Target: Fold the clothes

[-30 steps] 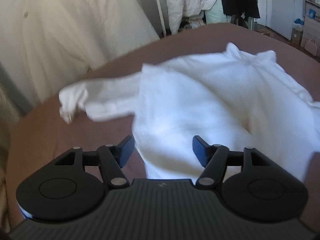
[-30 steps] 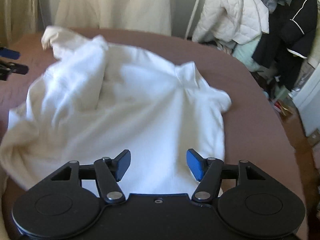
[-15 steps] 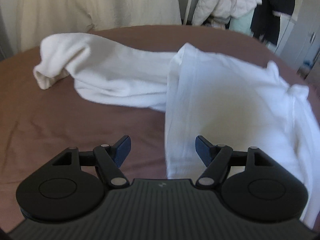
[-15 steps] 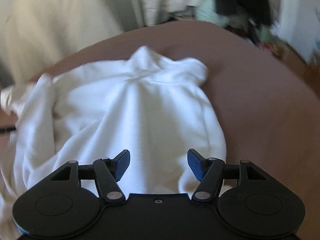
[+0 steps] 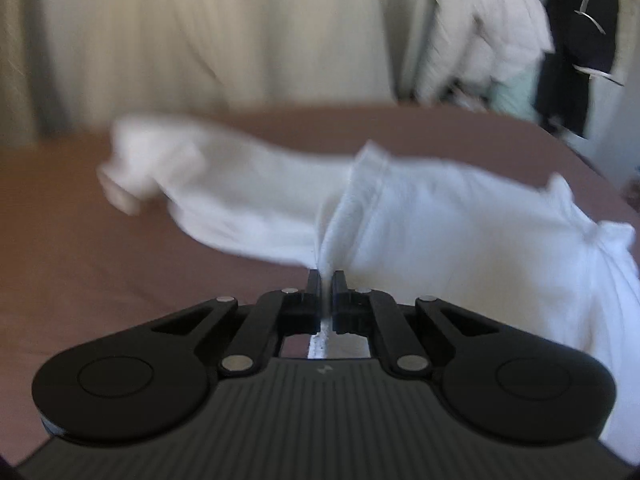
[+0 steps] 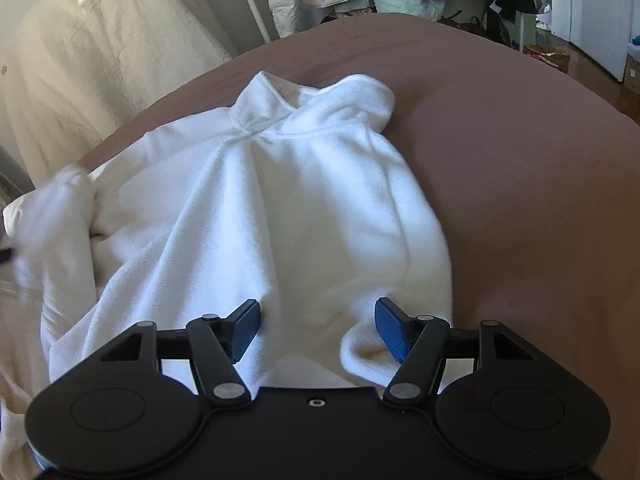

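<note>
A white fleece pullover (image 6: 280, 208) with a stand-up collar lies spread on the brown bed (image 6: 520, 160). In the left wrist view the pullover (image 5: 460, 224) shows with one sleeve (image 5: 192, 184) stretched out to the left. My left gripper (image 5: 327, 280) is shut on the pullover's hem edge, pinching a fold of cloth between its pads. My right gripper (image 6: 316, 320) is open, its blue pads on either side of the pullover's lower hem, just above the cloth.
Cream curtains (image 5: 200, 40) hang behind the bed. A clothes rack with a white quilted jacket (image 5: 488, 36) and dark garments (image 5: 576, 40) stands at the back right. A white door (image 6: 592, 12) and floor clutter lie to the far right.
My left gripper has closed on the pullover's hem edge; it was open half a second ago. The right gripper stays open and has moved closer over the lower hem.
</note>
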Available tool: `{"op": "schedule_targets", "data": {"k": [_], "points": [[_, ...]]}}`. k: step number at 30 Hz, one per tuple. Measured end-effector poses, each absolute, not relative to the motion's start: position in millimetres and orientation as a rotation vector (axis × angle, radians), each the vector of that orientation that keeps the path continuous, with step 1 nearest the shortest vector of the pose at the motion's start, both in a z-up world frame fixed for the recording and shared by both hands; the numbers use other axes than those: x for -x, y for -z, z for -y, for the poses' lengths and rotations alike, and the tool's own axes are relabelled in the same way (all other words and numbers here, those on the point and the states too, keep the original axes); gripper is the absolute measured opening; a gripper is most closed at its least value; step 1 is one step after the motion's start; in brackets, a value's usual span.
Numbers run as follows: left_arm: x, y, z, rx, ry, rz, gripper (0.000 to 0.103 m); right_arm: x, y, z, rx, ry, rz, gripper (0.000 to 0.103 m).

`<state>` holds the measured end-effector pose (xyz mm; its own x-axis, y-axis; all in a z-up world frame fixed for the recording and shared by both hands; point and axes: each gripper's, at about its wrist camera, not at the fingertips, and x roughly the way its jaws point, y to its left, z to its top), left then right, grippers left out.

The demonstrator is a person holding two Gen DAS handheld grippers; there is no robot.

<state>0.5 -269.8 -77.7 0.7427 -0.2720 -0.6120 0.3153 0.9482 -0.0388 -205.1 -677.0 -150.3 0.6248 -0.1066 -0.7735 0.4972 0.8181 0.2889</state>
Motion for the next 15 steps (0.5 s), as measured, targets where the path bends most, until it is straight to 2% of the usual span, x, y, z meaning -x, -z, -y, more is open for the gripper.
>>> {"op": "schedule_targets", "data": {"k": [3, 6, 9, 10, 12, 15], "points": [[48.1, 48.1, 254.4, -0.082, 0.184, -0.571, 0.004, 208.9, 150.2, 688.8, -0.581, 0.379, -0.803, 0.069], [76.2, 59.6, 238.4, -0.146, 0.004, -0.680, 0.005, 212.8, 150.2, 700.7, -0.647, 0.394, -0.776, 0.069], [68.3, 91.7, 224.5, -0.162, -0.067, -0.997, 0.006, 213.1, 146.1, 706.5, -0.705, 0.400, -0.757, 0.069], [64.3, 91.9, 218.2, -0.067, -0.049, -1.077, 0.005, 212.2, 143.2, 705.5, -0.711, 0.385, -0.746, 0.069], [60.1, 79.0, 208.7, 0.177, 0.047, -1.182, 0.006, 209.6, 135.9, 700.0, -0.694, 0.361, -0.730, 0.069], [56.9, 37.1, 227.0, 0.230, 0.165, -1.177, 0.006, 207.3, 120.4, 688.4, -0.685, 0.351, -0.719, 0.069]]}}
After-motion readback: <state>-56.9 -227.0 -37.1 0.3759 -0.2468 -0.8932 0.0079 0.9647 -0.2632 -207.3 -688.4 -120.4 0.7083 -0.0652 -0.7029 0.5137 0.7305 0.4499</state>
